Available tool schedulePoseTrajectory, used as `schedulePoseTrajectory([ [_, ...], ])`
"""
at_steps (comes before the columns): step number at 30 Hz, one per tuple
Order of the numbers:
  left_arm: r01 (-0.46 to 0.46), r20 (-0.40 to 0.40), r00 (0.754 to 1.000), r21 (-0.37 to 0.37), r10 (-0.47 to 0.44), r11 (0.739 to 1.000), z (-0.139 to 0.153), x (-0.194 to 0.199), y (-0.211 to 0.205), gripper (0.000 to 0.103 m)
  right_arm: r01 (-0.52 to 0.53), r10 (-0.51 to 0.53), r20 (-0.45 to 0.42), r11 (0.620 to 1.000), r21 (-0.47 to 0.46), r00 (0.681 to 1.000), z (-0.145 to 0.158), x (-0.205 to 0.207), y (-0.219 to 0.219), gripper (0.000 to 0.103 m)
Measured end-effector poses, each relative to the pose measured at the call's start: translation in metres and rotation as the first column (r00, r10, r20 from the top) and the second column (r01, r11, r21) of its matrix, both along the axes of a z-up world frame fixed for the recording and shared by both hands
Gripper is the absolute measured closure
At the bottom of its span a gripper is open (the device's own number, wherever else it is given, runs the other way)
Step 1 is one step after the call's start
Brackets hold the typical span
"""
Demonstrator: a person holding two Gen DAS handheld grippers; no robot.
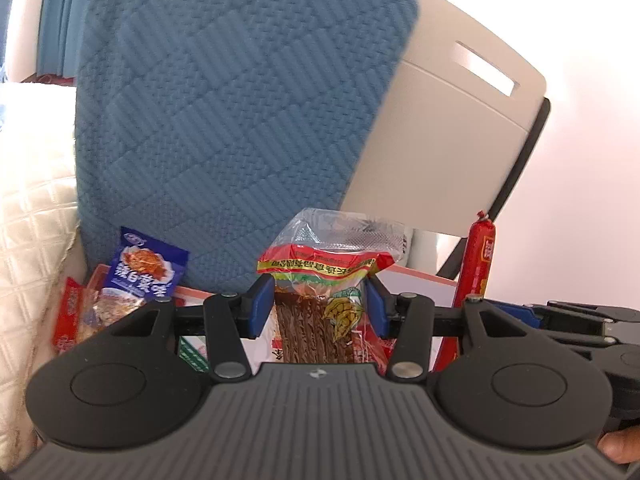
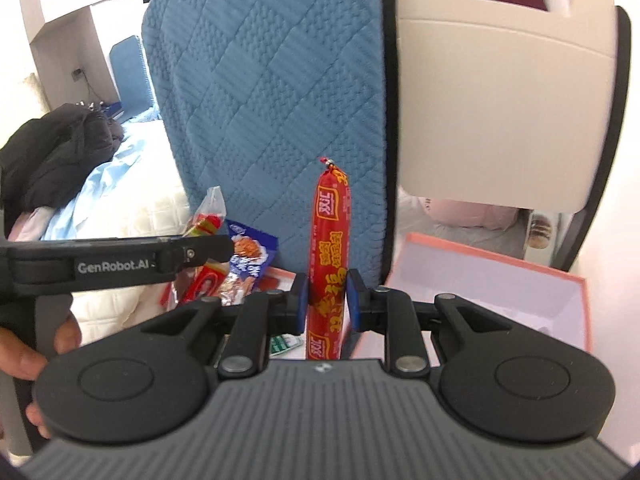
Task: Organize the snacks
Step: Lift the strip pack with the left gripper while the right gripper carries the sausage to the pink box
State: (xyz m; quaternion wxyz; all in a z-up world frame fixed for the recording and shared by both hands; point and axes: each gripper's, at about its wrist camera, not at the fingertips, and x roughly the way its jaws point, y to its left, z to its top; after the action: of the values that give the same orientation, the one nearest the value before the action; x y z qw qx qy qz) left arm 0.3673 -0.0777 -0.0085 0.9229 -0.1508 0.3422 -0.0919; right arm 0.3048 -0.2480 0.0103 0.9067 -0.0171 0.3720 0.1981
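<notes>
The left hand-held gripper is clamped on a noodle packet, the packet standing upright between its pads. The right hand-held gripper is clamped on a red sausage, long axis upright. The pink-rimmed box lies ahead and right of it, nearer the right hand.

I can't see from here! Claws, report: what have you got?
Left claw shut on noodle packet. Right claw shut on red sausage. Pink box open. Blue cushion close behind.

Glossy plastic sausage wrapper, clear crinkly noodle packet, quilted blue cloth cushion
</notes>
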Motion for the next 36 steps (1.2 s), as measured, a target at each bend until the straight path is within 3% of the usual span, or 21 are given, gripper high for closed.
schedulePoseTrajectory([
  [9,0.078,-0.062,0.995,-0.01,-0.079,0.997,-0.017,0.01,-0.06,0.048,0.043,-0.044,-0.04,0.999,-0.028,0.998,-0.019,0.0,-0.047,0.08],
  [21,0.181,-0.212,0.962,0.009,-0.175,0.984,-0.083,0.022,-0.14,0.048,0.11,-0.118,-0.134,0.992,-0.064,0.984,-0.077,0.003,-0.112,0.079],
  [27,0.199,-0.263,0.946,0.013,-0.188,0.98,-0.108,0.024,-0.156,0.048,0.152,-0.157,-0.181,0.988,-0.04,0.971,-0.104,0.005,-0.134,0.079],
  [36,0.206,-0.277,0.942,0.025,-0.191,0.978,-0.116,0.025,-0.16,0.042,0.164,-0.169,-0.224,0.986,-0.04,0.96,-0.124,0.008,-0.146,0.078],
])
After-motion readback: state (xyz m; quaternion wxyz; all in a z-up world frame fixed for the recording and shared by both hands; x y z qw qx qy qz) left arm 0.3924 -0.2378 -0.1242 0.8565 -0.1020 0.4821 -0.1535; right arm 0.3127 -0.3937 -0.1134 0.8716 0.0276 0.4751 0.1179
